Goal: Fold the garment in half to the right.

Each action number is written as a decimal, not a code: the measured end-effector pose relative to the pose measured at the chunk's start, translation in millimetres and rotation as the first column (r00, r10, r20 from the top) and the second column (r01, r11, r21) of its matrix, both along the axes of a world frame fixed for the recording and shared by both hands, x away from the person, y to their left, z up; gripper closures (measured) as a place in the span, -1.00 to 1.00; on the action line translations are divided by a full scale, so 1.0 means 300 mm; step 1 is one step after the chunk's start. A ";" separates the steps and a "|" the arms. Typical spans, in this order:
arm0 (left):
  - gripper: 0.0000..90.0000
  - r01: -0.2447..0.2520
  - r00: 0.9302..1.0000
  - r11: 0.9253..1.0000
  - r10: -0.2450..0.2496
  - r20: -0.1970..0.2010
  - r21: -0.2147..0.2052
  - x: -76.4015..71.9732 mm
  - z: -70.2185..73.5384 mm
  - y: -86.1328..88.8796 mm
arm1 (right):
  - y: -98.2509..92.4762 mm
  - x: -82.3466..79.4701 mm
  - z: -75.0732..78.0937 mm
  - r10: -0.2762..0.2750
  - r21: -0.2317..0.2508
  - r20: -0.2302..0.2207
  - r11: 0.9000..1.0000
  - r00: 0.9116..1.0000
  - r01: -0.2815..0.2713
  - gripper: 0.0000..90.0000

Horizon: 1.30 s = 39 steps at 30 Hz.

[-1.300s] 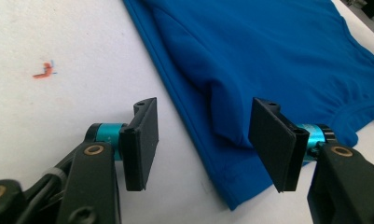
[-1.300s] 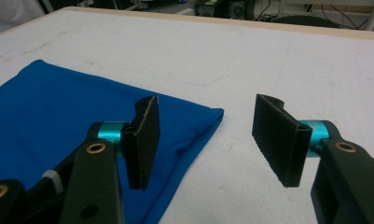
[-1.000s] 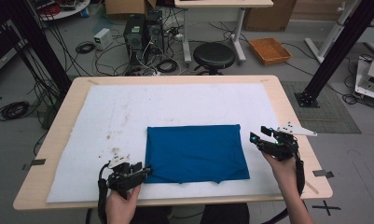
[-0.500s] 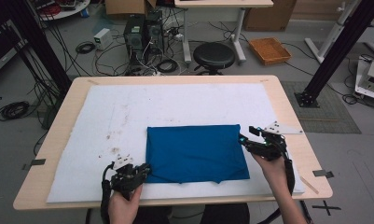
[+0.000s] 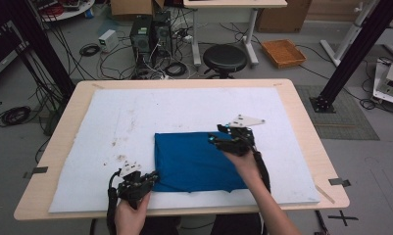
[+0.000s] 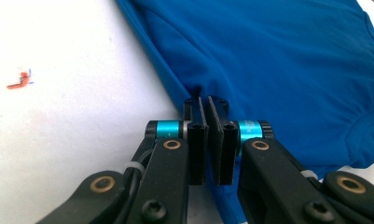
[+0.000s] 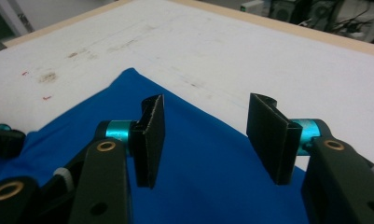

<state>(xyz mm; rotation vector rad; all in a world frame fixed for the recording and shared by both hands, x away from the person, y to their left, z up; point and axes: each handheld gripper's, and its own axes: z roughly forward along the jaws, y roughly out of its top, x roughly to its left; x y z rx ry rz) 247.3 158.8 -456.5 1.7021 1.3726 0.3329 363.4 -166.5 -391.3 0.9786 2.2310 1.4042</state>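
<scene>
1. Folding work is underway on a blue shirt (image 5: 196, 161), which is lying flat near the front edge of the white mat (image 5: 184, 107) covering the table (image 5: 302, 112).

2. Left gripper (image 6: 208, 105) is sitting at the shirt's front left corner, its jaws having just been closing; they are now pinching a fold of the blue cloth between the pads, and in the high view this gripper (image 5: 152, 177) is resting right at that corner.

3. Right gripper (image 7: 203, 135) is hanging over the far right part of the shirt with its jaws standing fairly wide, having just been narrowing a little, with nothing between them; the high view is showing it (image 5: 218, 139) above the shirt's far edge.

4. Judging by this, the step in hand is taking hold of the shirt at two places, with one hold made and the other pending.

5. Next move is probably calling for the right gripper to come down onto the cloth edge beneath it, close on a single layer, and then lift in step with the left so the shirt is folding evenly rather than bunching.

6. Writing is not readable anywhere; a small red mark (image 6: 20, 80) is showing on the mat, too smudged to read as a letter.
</scene>
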 end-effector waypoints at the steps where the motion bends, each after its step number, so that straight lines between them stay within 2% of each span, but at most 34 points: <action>1: 0.91 0.001 1.000 1.000 -0.001 0.001 0.000 0.001 0.000 -0.001 | 0.034 0.013 0.000 0.008 -0.009 -0.009 1.000 1.000 -0.008 0.09; 2: 0.91 0.001 1.000 1.000 -0.001 0.001 0.000 0.001 0.000 -0.001 | 0.034 0.013 0.000 0.008 -0.009 -0.009 1.000 1.000 -0.008 0.09; 3: 0.91 0.006 1.000 1.000 -0.006 0.001 0.000 0.003 0.000 -0.001 | 0.102 0.041 -0.004 0.028 -0.004 -0.028 1.000 0.999 -0.028 0.15; 5: 0.91 0.002 1.000 1.000 -0.002 0.000 -0.002 0.005 -0.001 -0.003 | 0.170 0.070 -0.010 0.046 0.005 -0.068 0.999 0.997 -0.045 0.21; 6: 0.91 0.002 1.000 1.000 -0.002 0.000 -0.002 0.005 -0.001 -0.003 | 0.170 0.070 -0.010 0.046 0.005 -0.068 0.999 0.997 -0.045 0.21; 7: 0.91 0.002 1.000 1.000 -0.002 0.000 -0.004 0.005 -0.001 -0.003 | 0.240 0.096 -0.018 0.065 0.005 -0.085 0.998 0.994 -0.064 0.26; 8: 0.91 0.002 1.000 1.000 -0.002 0.000 -0.004 0.005 -0.001 -0.003 | 0.240 0.096 -0.018 0.065 0.005 -0.085 0.998 0.994 -0.064 0.26; 9: 0.91 0.006 1.000 1.000 -0.006 0.001 0.003 0.005 -0.001 0.000 | 0.307 0.115 -0.025 0.085 0.008 -0.102 0.996 0.991 -0.084 0.32; 13: 0.91 0.008 1.000 1.000 -0.008 -0.001 0.009 0.005 -0.002 -0.003 | 0.431 0.143 -0.046 0.086 -0.043 -0.114 0.995 0.990 -0.091 0.37; 14: 0.91 0.008 1.000 1.000 -0.008 -0.001 0.009 0.005 -0.002 -0.003 | 0.431 0.143 -0.046 0.086 -0.043 -0.114 0.995 0.990 -0.091 0.37; 15: 0.91 0.010 1.000 1.000 -0.010 -0.004 0.001 0.007 -0.002 -0.001 | 0.482 0.161 -0.065 0.082 -0.060 -0.136 0.994 0.987 -0.091 0.38; 19: 0.91 0.013 1.000 1.000 -0.013 -0.006 -0.008 0.008 -0.002 0.000 | 0.566 0.191 -0.106 0.068 -0.092 -0.158 0.992 0.985 -0.083 0.46; 23: 0.91 0.019 1.000 1.000 -0.019 -0.009 -0.012 0.010 -0.001 0.004 | 0.619 0.215 -0.135 0.052 -0.115 -0.166 0.991 0.985 -0.072 0.55; 26: 0.91 0.020 1.000 1.000 -0.020 -0.011 -0.017 0.010 -0.001 0.006 | 0.634 0.223 -0.146 0.041 -0.128 -0.163 0.990 0.986 -0.062 0.57; 28: 0.91 0.019 1.000 1.000 -0.019 -0.011 -0.021 0.010 -0.002 0.006 | 0.656 0.231 -0.156 0.038 -0.158 -0.167 0.985 0.985 -0.065 0.57; 30: 0.91 0.019 1.000 1.000 -0.019 -0.011 -0.020 0.010 -0.002 0.006 | 0.663 0.234 -0.158 0.040 -0.167 -0.162 0.984 0.986 -0.068 0.57; 31: 0.91 0.019 1.000 1.000 -0.019 -0.012 -0.019 0.010 -0.002 0.006 | 0.678 0.239 -0.162 0.036 -0.194 -0.157 0.979 0.987 -0.067 0.60; 33: 0.91 0.019 1.000 1.000 -0.019 -0.012 -0.019 0.010 -0.002 0.007 | 0.686 0.242 -0.165 0.036 -0.205 -0.162 0.976 0.986 -0.069 0.61; 35: 0.91 0.022 1.000 1.000 -0.023 -0.012 -0.015 0.010 -0.002 0.007 | 0.714 0.245 -0.175 0.041 -0.260 -0.156 0.962 0.987 -0.081 0.67; 36: 0.91 0.022 1.000 1.000 -0.023 -0.012 -0.015 0.010 -0.002 0.007 | 0.714 0.245 -0.175 0.041 -0.260 -0.156 0.962 0.987 -0.081 0.67; 37: 0.91 0.021 1.000 1.000 -0.021 -0.014 -0.017 0.010 -0.002 0.008 | 0.731 0.243 -0.180 0.058 -0.293 -0.137 0.951 0.989 -0.096 0.80; 38: 0.91 0.021 1.000 1.000 -0.021 -0.014 -0.017 0.010 -0.002 0.008 | 0.731 0.243 -0.180 0.058 -0.293 -0.137 0.951 0.989 -0.096 0.80; 39: 0.91 0.022 1.000 1.000 -0.022 -0.016 -0.018 0.011 -0.001 0.008 | 0.737 0.240 -0.180 0.081 -0.312 -0.116 0.943 0.990 -0.114 0.96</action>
